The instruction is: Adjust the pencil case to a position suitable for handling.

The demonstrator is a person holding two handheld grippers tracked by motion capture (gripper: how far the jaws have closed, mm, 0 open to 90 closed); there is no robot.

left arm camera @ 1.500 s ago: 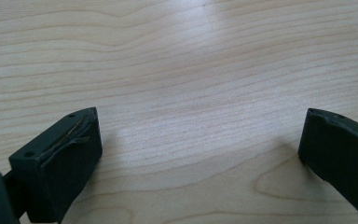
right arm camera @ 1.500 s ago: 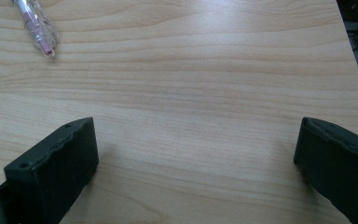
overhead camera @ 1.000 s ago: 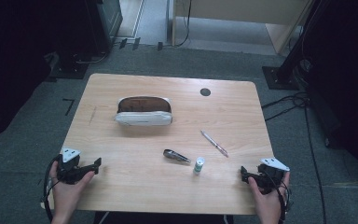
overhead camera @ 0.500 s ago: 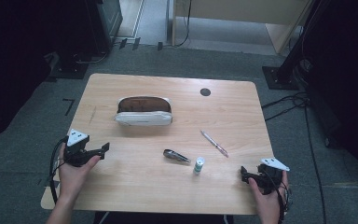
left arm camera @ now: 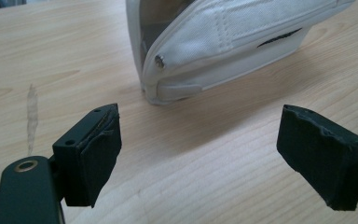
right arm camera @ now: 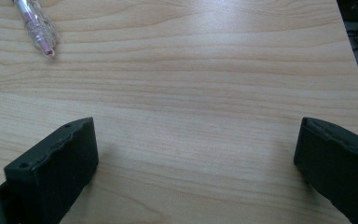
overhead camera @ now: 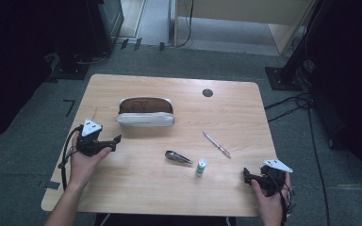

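No brand, label or lettering can be read on anything here. On the wooden table the high view shows one white pencil case left of the frame's centre, its dark inside open to the top, one dark clip-like metal object below centre, one small bottle with a green band just right of it, one pen lying slantwise up and to the right of the bottle, and one round dark grommet near the table's far edge. Two grippers are in the person's hands: the left gripper at the left of the frame, near the case's left end and apart from it, pointing toward it with its jaws spread and nothing between them; the right gripper at the lower right, over bare wood near the table's right edge, jaws also spread wide and empty. The left gripper view adds what the high view cannot: the case fills the upper middle and right of the frame, with stitched white fabric, a small metal rivet at its end and a dark slit along its side, standing beyond the two black pads. The right gripper view shows the pen at the upper left corner as clear plastic with a pink core, well beyond the jaws, and the table's right edge at the upper right corner.
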